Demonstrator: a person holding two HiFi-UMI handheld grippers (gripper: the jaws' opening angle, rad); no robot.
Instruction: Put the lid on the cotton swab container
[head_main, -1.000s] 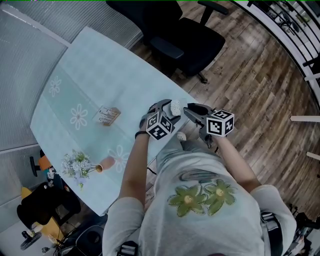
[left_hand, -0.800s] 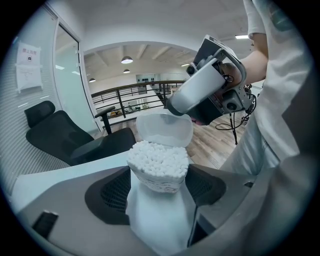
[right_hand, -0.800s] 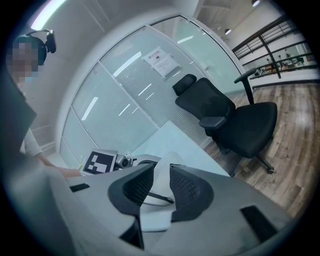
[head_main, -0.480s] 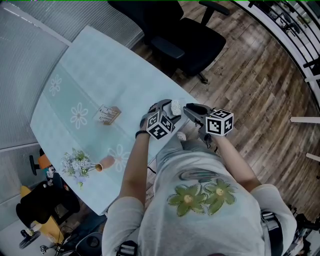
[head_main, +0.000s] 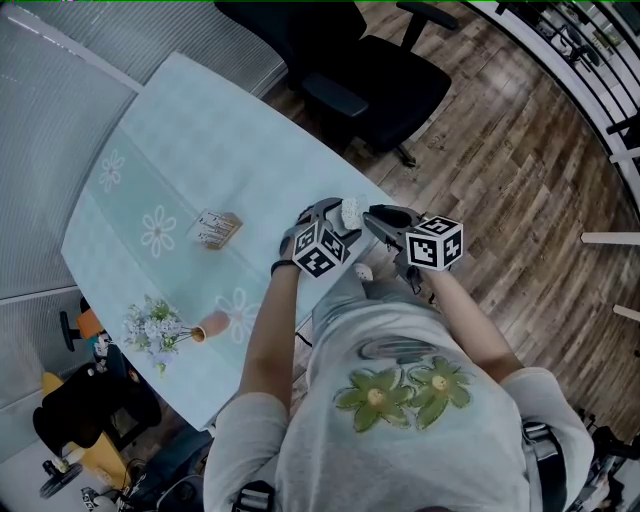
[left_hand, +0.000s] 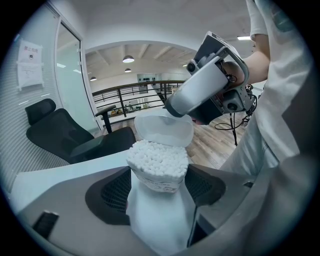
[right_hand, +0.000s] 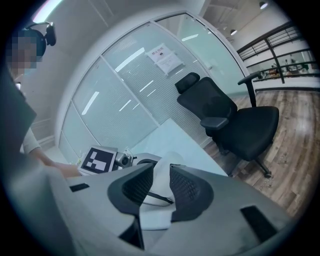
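Note:
Over the table's near edge my left gripper (head_main: 338, 224) is shut on the cotton swab container (head_main: 351, 213), which it holds in the air. In the left gripper view the container (left_hand: 159, 172) stands upright between the pads (left_hand: 117, 192), its top uncovered and full of white swab heads. The translucent white lid (left_hand: 164, 129) hangs tilted just behind and above that top, held by my right gripper (head_main: 377, 221). In the right gripper view the lid (right_hand: 154, 218) sits between the dark pads (right_hand: 186, 192), which touch it while the jaws are opening slightly.
A long table (head_main: 190, 120) with a pale flowered cloth lies to the left, with a small packet (head_main: 217, 230) and a tipped vase of flowers (head_main: 165, 330) on it. A black office chair (head_main: 375, 70) stands on the wooden floor beyond the table's corner.
My right gripper has edged a little to the left, bringing the lid closer to the container. The left gripper has stayed put.

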